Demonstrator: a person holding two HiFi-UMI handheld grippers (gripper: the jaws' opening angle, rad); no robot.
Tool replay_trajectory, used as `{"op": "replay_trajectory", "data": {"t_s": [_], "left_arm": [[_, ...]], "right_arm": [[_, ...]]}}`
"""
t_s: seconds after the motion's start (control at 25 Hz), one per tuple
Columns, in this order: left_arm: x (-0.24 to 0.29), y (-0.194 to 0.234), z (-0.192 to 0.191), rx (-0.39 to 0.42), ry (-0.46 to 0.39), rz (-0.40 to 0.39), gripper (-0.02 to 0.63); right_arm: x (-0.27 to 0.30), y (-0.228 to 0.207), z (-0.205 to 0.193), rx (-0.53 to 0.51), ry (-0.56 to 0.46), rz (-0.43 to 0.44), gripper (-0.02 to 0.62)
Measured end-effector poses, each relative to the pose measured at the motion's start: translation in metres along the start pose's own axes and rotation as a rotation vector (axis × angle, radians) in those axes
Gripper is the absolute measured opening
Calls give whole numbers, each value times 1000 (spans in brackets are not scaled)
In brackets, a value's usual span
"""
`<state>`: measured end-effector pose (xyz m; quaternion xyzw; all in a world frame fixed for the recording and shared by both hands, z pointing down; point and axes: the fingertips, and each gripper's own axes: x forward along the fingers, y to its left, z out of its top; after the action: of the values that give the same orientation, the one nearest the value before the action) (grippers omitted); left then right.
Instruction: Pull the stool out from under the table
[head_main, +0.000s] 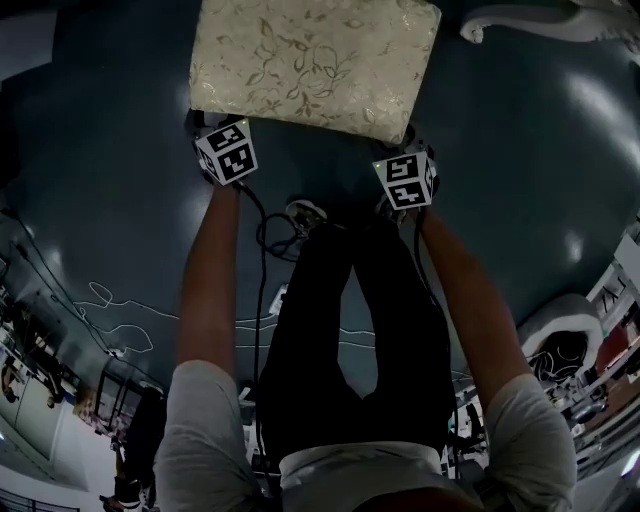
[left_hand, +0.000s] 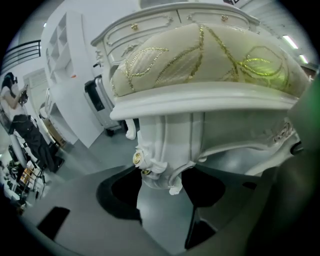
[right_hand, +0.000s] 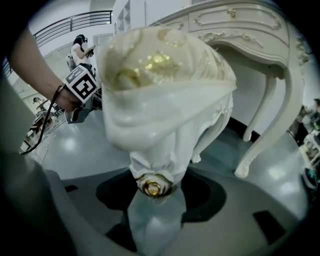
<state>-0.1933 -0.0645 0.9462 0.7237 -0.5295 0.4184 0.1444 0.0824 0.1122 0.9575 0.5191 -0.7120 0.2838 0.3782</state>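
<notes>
The stool (head_main: 310, 60) has a cream cushion with a gold leaf pattern and carved white legs, and it stands on the dark floor just ahead of me. My left gripper (head_main: 213, 128) is at its near left corner. In the left gripper view the carved top of that leg (left_hand: 165, 150) fills the gap of my left gripper (left_hand: 162, 185), touching both pads. My right gripper (head_main: 413, 145) is at the near right corner. There the leg with a gold rosette (right_hand: 151, 186) sits pressed between the pads of my right gripper (right_hand: 152, 197). The white table (right_hand: 250, 30) stands behind the stool.
The table's curved legs (right_hand: 260, 145) stand to the right behind the stool, and its edge (head_main: 530, 20) shows at the top right of the head view. White shelving (left_hand: 65, 75) and a dark case (left_hand: 97, 102) are to the left. Cables (head_main: 285, 235) trail by my legs.
</notes>
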Motion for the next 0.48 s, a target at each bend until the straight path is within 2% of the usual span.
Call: {"op": "replay_trajectory", "data": {"t_s": [0.28,0.48], "left_arm": [[-19,-8,-19,-66,57,31,255],[-23,-10,-21,-70,83,29,253]], "right_arm": [[-3,-16,2,-78,51,48,275],[-6,-17,2,-89,69,61,275]]}}
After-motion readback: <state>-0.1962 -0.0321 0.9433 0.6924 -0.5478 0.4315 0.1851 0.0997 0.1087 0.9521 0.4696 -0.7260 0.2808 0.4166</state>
